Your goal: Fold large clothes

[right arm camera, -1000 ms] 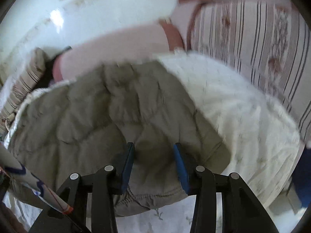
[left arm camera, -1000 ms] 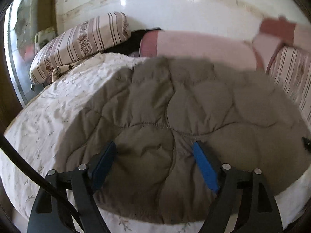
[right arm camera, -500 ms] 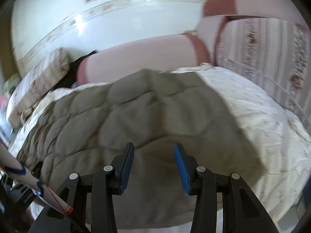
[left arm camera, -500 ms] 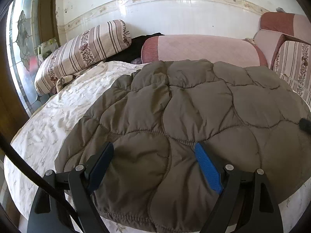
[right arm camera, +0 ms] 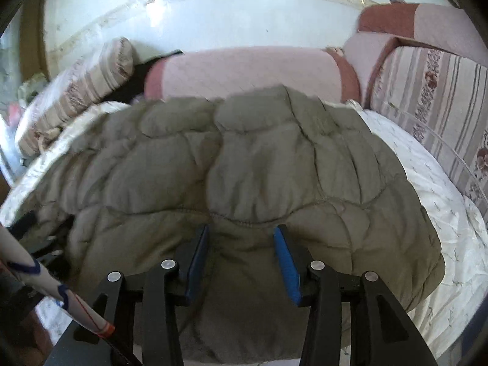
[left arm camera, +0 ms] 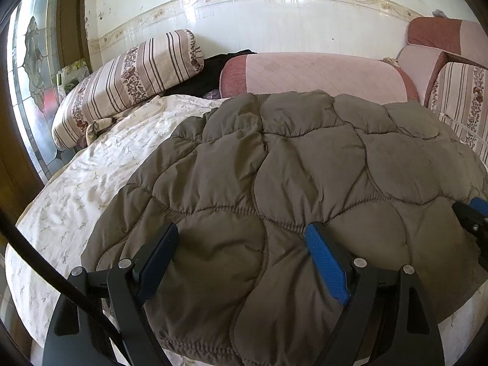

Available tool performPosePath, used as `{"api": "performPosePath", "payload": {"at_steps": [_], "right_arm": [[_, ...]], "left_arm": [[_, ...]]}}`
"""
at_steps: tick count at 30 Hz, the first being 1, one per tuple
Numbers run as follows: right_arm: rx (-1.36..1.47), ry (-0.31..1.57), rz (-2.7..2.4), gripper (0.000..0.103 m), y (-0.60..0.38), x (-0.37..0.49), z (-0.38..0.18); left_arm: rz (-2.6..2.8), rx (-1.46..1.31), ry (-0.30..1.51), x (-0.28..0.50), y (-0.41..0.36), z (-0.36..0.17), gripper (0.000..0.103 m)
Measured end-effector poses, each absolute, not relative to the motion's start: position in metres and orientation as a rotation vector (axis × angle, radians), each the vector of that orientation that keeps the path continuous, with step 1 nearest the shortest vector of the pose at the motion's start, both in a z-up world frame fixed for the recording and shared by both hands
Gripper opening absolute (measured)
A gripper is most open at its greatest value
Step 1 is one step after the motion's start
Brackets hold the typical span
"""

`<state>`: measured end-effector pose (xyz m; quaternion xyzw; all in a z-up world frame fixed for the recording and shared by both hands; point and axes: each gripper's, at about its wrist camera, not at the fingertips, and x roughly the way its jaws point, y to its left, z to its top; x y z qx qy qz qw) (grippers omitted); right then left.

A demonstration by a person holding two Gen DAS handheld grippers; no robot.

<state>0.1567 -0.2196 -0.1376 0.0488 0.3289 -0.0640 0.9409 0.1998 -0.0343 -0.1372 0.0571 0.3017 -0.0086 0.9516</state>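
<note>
A brown-grey quilted jacket [left arm camera: 305, 158] [right arm camera: 259, 158] lies spread flat on a bed covered by a white floral sheet [left arm camera: 91, 183] [right arm camera: 427, 183]. My left gripper [left arm camera: 241, 228] hovers open and wide over the jacket's near hem, towards its left side, with nothing pinched. My right gripper [right arm camera: 242, 228] stands over the near hem further right. Its blue pads [right arm camera: 285, 262] are partly apart and not pressing on the fabric. The right gripper's tip [left arm camera: 475, 213] also shows at the right edge of the left wrist view.
A striped bolster [left arm camera: 131, 73] and a pink cushion [left arm camera: 314, 73] line the far side below a white tiled wall, with a black garment [left arm camera: 213, 70] between them. Striped cushions [right arm camera: 442, 97] stand at the right. A black cable [left arm camera: 45, 265] and a white rod [right arm camera: 45, 286] cross the near left corners.
The right gripper has slid left along the jacket's near hem and rolled level, so the jacket's right corner now lies further to its right. The left gripper has stayed put.
</note>
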Motion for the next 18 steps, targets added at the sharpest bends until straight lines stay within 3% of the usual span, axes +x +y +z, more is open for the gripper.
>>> {"api": "performPosePath", "payload": {"at_steps": [4, 8, 18], "right_arm": [[-0.003, 0.602, -0.019, 0.049, -0.193, 0.146, -0.13], [0.019, 0.675, 0.032, 0.049, -0.186, 0.154, -0.142], [0.204, 0.611, -0.297, 0.049, -0.267, 0.134, -0.125]], "left_arm": [[-0.016, 0.116, 0.615, 0.2, -0.035, -0.137, 0.085], [-0.017, 0.123, 0.615, 0.201, -0.035, -0.137, 0.085], [-0.01, 0.132, 0.606, 0.196, -0.034, -0.138, 0.085]]}}
